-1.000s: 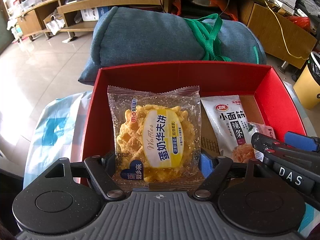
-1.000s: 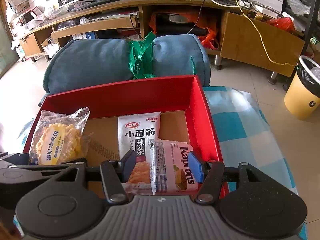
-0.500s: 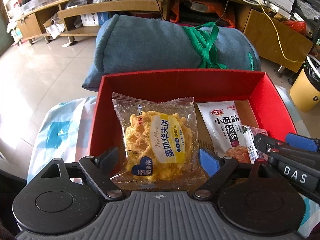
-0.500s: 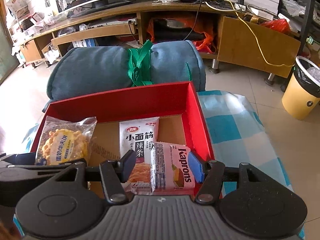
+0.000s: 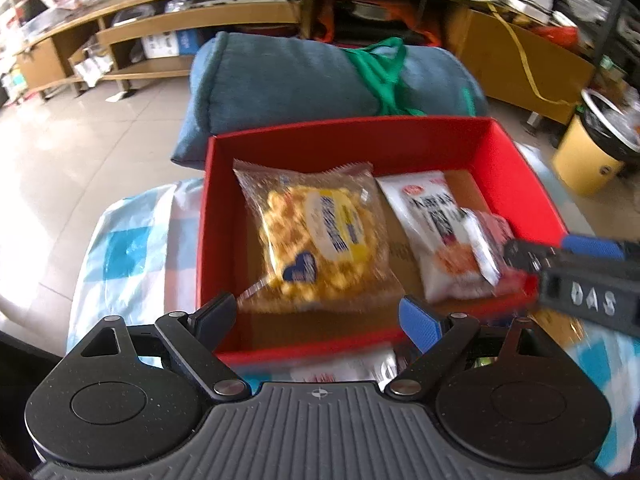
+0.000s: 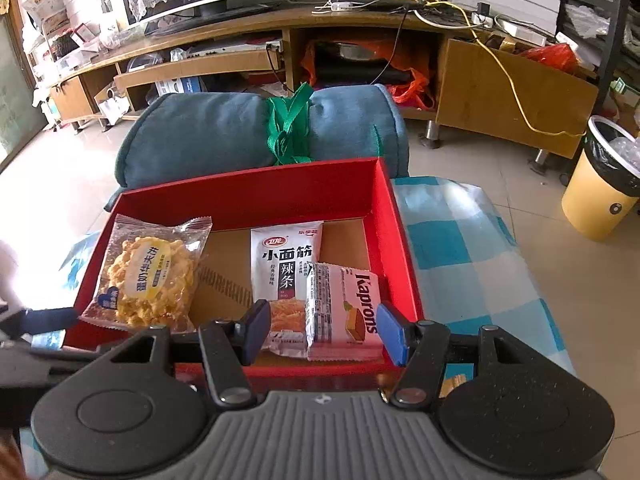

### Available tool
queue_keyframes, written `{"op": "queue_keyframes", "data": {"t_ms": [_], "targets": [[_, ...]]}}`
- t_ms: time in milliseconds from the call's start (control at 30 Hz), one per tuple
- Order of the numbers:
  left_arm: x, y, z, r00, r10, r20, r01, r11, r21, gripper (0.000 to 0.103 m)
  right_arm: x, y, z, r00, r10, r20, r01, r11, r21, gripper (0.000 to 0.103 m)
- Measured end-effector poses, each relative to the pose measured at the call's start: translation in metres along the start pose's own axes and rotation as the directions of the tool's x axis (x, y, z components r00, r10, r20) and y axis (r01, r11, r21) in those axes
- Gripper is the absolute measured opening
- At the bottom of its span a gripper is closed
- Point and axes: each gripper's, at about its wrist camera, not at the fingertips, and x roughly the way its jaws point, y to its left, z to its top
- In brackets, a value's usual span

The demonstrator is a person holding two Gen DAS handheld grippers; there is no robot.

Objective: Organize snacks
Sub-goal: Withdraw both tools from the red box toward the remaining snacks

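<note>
looking into the red box (image 6: pixel 394 216), we counted three snacks already inside: waffle pack (image 6: pixel 146 280) at nine o'clock, spicy strip pouch (image 6: pixel 286 264) at centre, "kaprons" wafer (image 6: pixel 352 312) at three. our left gripper (image 5: pixel 320 312) was opening, empty; our right gripper (image 6: pixel 320 330) stood part open, gripping nothing. more packets seemingly waited outside.

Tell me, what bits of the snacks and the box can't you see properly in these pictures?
- Left wrist view: waffle packet print, blurred.
- Left wrist view: a white-and-red packet in front of the red box, mostly hidden by the gripper body.
- Right wrist view: spicy strip packet, lower corner covered by the Kaprons wafer.
</note>
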Motion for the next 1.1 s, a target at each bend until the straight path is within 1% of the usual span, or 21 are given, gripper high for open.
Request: {"op": "queue_keyframes", "data": {"t_ms": [67,200,267,300,367,467,533,633,767,867,933,967,1000,1100], "targets": [[-0.008,0.000,-0.008,0.999,-0.051,-0.007,0.051,0.998,0.024,0.092,-0.005,0.000,-0.003,1.000,0.009,-0.001,-0.009,1.000,-0.001,0.053],[-0.015,-0.001,-0.025,0.991,-0.129,-0.036,0.131,0.989,0.072,0.093,-0.015,0.006,-0.015,0.999,0.039,-0.021,-0.039,0.999,-0.008,0.054],[-0.013,-0.002,-0.032,0.988,-0.144,-0.053,0.149,0.984,0.095,0.094,-0.021,0.011,-0.023,0.999,0.045,-0.027,-0.046,0.999,-0.022,0.058],[-0.010,-0.001,-0.035,0.987,-0.149,-0.067,0.155,0.983,0.096,0.094,-0.024,0.013,-0.026,0.998,0.048,-0.028,-0.048,0.999,-0.025,0.058],[0.000,0.001,-0.039,0.983,-0.154,-0.100,0.160,0.985,0.065,0.094,-0.030,0.016,-0.034,0.998,0.059,-0.034,-0.060,0.998,-0.028,0.058],[0.015,0.005,-0.041,0.979,-0.147,-0.143,0.151,0.988,0.017,0.094,-0.036,0.019,-0.041,0.997,0.073,-0.036,-0.074,0.997,-0.032,0.058],[0.021,0.005,-0.043,0.979,-0.133,-0.156,0.135,0.991,0.003,0.094,-0.038,0.021,-0.042,0.996,0.081,-0.035,-0.082,0.996,-0.035,0.058],[0.030,0.005,-0.042,0.977,-0.132,-0.170,0.129,0.991,-0.029,0.094,-0.038,0.020,-0.042,0.996,0.087,-0.035,-0.088,0.996,-0.034,0.058],[0.044,-0.002,-0.042,0.970,-0.140,-0.199,0.128,0.989,-0.074,0.098,-0.037,0.018,-0.041,0.995,0.096,-0.039,-0.097,0.995,-0.031,0.058],[0.054,-0.008,-0.045,0.972,-0.108,-0.210,0.096,0.993,-0.067,0.098,-0.037,0.018,-0.042,0.994,0.100,-0.043,-0.101,0.994,-0.037,0.058],[0.052,-0.010,-0.047,0.977,-0.091,-0.195,0.080,0.995,-0.063,0.095,-0.037,0.018,-0.043,0.994,0.100,-0.045,-0.102,0.994,-0.042,0.058],[0.050,-0.009,-0.047,0.977,-0.093,-0.193,0.082,0.995,-0.065,0.089,-0.037,0.017,-0.043,0.994,0.101,-0.046,-0.103,0.994,-0.043,0.058],[0.048,-0.007,-0.047,0.977,-0.094,-0.193,0.083,0.994,-0.067,0.089,-0.037,0.017,-0.044,0.994,0.100,-0.046,-0.102,0.994,-0.045,0.058],[0.044,0.002,-0.055,0.976,-0.067,-0.209,0.053,0.996,-0.072,0.088,-0.039,0.020,-0.045,0.994,0.100,-0.045,-0.103,0.993,-0.056,0.058]]}}
